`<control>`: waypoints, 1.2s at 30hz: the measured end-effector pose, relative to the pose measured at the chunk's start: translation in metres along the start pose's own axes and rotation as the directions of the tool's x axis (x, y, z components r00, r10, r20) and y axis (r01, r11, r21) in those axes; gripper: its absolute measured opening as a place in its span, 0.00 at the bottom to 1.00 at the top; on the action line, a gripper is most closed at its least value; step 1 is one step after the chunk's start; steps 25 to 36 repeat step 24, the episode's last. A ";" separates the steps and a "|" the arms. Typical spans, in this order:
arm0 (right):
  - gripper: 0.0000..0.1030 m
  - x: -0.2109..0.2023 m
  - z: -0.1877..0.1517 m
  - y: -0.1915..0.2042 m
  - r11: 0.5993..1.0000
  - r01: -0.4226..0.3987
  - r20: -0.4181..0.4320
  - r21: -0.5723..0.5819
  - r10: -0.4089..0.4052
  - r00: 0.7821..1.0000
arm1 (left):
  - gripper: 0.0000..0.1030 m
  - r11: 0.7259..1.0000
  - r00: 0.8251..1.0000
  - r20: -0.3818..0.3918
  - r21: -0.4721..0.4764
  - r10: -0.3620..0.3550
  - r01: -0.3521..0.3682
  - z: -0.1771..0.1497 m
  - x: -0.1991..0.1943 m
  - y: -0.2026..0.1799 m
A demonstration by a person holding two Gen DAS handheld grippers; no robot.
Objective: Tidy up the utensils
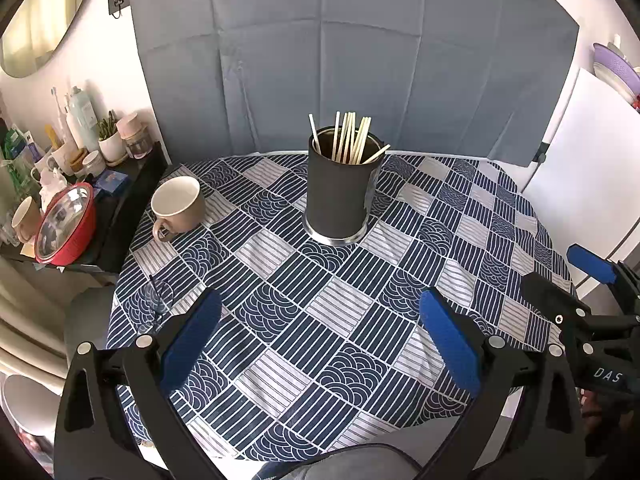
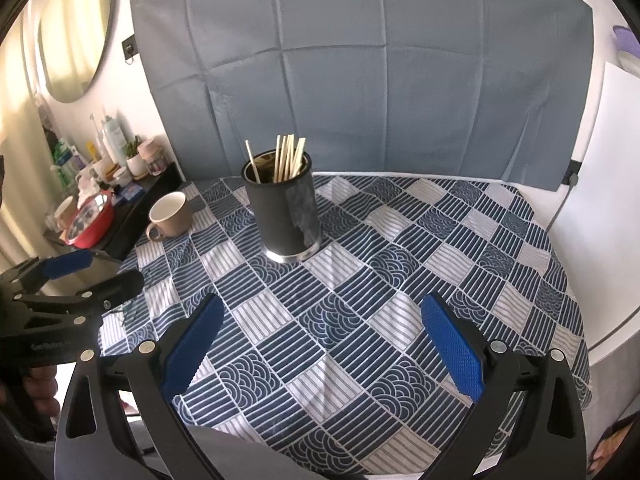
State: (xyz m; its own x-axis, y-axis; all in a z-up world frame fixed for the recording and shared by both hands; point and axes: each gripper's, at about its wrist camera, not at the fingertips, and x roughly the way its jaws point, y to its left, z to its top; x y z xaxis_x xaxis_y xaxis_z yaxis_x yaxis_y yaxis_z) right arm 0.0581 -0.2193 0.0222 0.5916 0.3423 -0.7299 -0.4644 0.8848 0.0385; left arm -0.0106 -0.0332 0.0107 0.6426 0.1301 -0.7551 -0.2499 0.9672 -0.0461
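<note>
Both the left gripper (image 1: 320,344) and right gripper (image 2: 324,344) hover with fingers spread, holding nothing. The holder (image 1: 338,188) stands upright well ahead of both, chopsticks (image 1: 352,136) already inside. Likely they hang back because sorting looks done.

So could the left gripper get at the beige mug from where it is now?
Probably yes. The left gripper is open and empty, and the beige mug stands alone ahead to its left on the tablecloth. The dark holder stands off to the side, clear of that path.
</note>
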 end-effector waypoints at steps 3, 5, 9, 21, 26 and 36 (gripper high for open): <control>0.92 0.001 0.000 0.000 1.000 0.000 0.000 0.000 0.000 1.000 | 0.94 1.000 1.000 -0.006 0.001 -0.001 0.001 0.001 0.002 0.000; 0.92 0.000 0.000 0.000 1.000 0.000 0.000 0.001 0.000 1.000 | 0.94 1.000 1.000 -0.007 0.003 -0.003 0.003 0.002 0.003 0.000; 0.92 0.004 0.002 -0.001 1.000 -0.002 -0.002 0.004 0.002 1.000 | 0.94 1.000 1.000 -0.010 0.005 -0.006 0.006 0.004 0.006 0.000; 0.92 0.012 0.007 -0.005 1.000 -0.009 -0.010 0.005 0.009 1.000 | 0.94 1.000 1.000 -0.005 0.017 -0.007 0.007 0.010 0.009 -0.002; 0.92 0.014 0.009 -0.004 1.000 -0.012 -0.014 0.004 0.012 1.000 | 0.94 1.000 1.000 -0.007 0.011 -0.014 0.014 0.011 0.010 -0.001; 0.92 0.014 0.009 -0.004 1.000 -0.012 -0.014 0.004 0.012 1.000 | 0.94 1.000 1.000 -0.007 0.011 -0.014 0.014 0.011 0.010 -0.001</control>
